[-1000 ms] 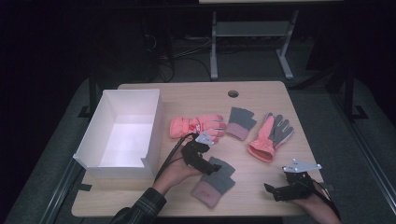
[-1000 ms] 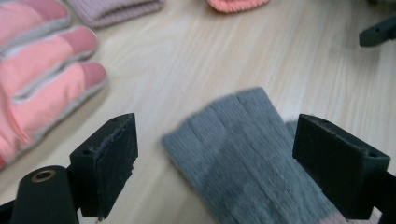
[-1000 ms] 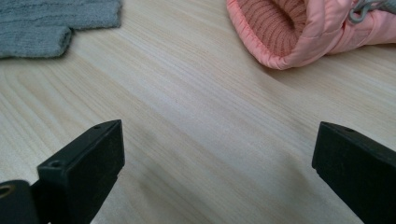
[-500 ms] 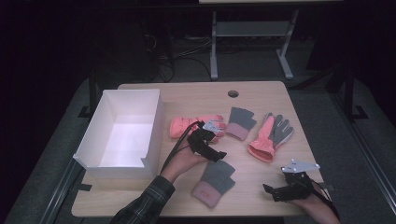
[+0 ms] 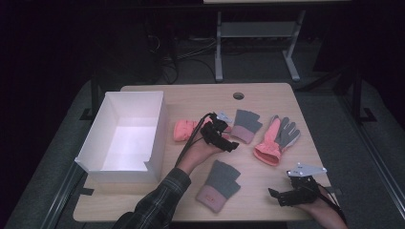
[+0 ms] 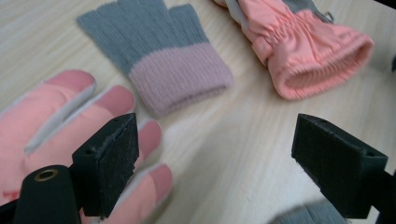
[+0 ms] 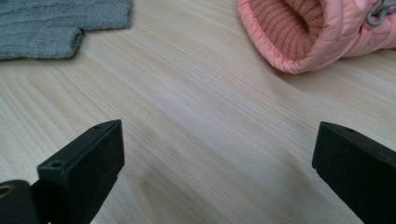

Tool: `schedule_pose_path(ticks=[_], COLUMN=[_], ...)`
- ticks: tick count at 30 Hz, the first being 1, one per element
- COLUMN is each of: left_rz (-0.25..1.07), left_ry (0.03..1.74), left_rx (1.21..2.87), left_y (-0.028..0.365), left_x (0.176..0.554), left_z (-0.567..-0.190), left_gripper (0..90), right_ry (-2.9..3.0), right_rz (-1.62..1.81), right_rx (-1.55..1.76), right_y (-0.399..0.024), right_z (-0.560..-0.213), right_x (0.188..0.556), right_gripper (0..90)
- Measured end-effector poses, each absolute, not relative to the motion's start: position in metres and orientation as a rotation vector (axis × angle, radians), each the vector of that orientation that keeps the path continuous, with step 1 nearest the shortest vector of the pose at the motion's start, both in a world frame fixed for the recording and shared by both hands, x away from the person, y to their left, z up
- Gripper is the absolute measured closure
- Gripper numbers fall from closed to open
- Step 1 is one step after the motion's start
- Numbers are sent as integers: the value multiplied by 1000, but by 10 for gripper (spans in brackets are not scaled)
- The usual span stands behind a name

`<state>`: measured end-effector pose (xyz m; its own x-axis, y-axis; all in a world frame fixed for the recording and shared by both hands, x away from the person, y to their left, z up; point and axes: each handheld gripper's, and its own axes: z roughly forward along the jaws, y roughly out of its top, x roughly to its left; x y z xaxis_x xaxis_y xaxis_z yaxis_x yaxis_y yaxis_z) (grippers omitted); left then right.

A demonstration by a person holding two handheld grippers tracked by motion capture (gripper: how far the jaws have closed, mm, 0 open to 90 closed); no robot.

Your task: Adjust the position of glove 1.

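Where jaws gape: puffy coral glove (image 6: 51,121)

Your wooden table (image 5: 200,98) carries a white box (image 5: 125,136) at your left and four gloves: a pink glove (image 5: 185,130) beside the box, a grey knit glove (image 5: 244,125) mid-table, a pink-and-grey glove (image 5: 277,140) to its right, another grey knit glove (image 5: 218,184) near you.

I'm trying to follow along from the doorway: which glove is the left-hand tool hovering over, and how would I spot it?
Start at the white box on the table's left side. Just right of it lies a salmon-pink padded glove, under the open left gripper. Unlike the other pink glove, it touches no grey knit glove and lies nearest the box.
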<state>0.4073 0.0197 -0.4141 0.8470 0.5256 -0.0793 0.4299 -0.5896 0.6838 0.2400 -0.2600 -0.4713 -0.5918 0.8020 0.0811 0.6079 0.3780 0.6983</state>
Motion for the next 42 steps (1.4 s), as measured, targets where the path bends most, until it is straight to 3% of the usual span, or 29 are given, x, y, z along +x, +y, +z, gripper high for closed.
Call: schedule_pose_path(ticks=[12,28,42], left_rz=[179,193,194], left_ry=[730,804,799], left_rx=[2267,2258,2318], left_y=[-5,-31,-55], left_x=[433,471,489], left_z=[-417,-434,-447], left_gripper=[155,371,506], right_ry=[2367,2391,2392], right_rz=[1041,1041,1052], right_rx=[1236,1220,1215], right_y=[-261,-257,-257], right_z=[-472,-471,-471], right_x=[242,241,242], right_gripper=[20,19,19])
